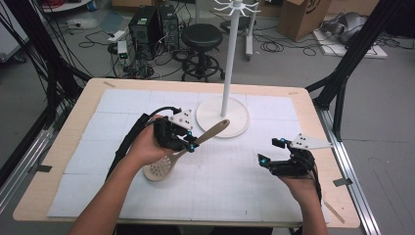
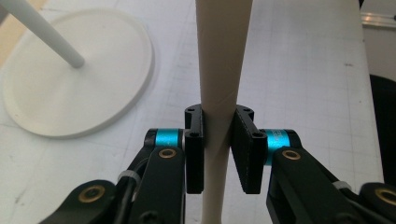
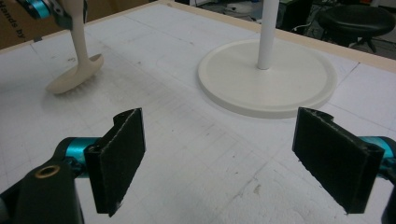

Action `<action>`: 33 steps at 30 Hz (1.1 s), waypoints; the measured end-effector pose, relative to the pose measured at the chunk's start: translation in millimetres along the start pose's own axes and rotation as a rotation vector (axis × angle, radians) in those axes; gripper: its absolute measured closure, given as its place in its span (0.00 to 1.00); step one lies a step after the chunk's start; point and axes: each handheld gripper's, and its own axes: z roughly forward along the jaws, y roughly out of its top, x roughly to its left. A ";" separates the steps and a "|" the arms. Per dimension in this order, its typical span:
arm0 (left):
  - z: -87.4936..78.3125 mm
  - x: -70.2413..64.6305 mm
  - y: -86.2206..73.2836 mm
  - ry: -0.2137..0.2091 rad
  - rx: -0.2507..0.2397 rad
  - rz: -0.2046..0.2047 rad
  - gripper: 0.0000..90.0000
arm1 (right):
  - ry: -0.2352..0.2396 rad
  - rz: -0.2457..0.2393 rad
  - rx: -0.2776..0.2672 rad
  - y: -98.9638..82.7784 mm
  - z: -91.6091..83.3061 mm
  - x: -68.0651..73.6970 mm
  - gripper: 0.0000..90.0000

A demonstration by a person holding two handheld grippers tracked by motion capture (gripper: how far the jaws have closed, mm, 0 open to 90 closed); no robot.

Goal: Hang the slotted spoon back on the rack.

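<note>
The left gripper [image 2: 218,149] is pinching the handle of a pale slotted spoon [image 1: 188,147], its two black pads pressed against opposite sides of the shaft, as the left gripper view shows. From the high view, the left gripper [image 1: 188,139] sits left of the surface's middle, and the spoon passes through it on a slant: the handle end points up and to the right toward the base of the stand, while the round perforated bowl hangs lower left, near the person's left hand [image 1: 144,147]. In the right gripper view the spoon [image 3: 77,70] appears at the far left with its bowl low over the white mat; whether it touches the mat I cannot tell.

The right gripper [image 3: 219,158] has its jaws spread wide with nothing between them, just bare mat. In the high view it [image 1: 274,152] rests over the right part of the surface, well apart from the spoon, held by the right hand [image 1: 301,181].

Beyond both stands a white stand [image 1: 226,73], a thin upright pole on a round flat base [image 1: 222,117], at the far middle of the surface [image 1: 313,122]. The base lies just beside the spoon's handle end. A gridded white mat [image 1: 235,186] covers most of the wooden surface.
</note>
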 end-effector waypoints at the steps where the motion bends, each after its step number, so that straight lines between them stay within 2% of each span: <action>1: -2.7 0.0 1.4 0.005 -0.015 -0.005 0.85 | 0.000 0.000 0.000 0.1 0.1 0.1 0.18; 8: -17.2 2.3 6.9 0.012 -0.072 -0.014 0.85 | 0.002 0.000 0.003 0.2 0.7 0.8 0.18; 16: -26.2 6.9 12.3 0.015 -0.085 -0.027 0.84 | 0.004 0.000 0.007 -0.2 1.5 0.8 0.18; 20: -32.1 9.6 16.5 0.011 -0.109 -0.046 0.84 | 0.002 -0.003 0.006 -0.1 1.6 0.4 0.18; 33: -57.7 29.5 36.6 0.023 -0.163 -0.088 0.84 | 0.002 -0.005 0.003 0.2 1.4 0.6 0.18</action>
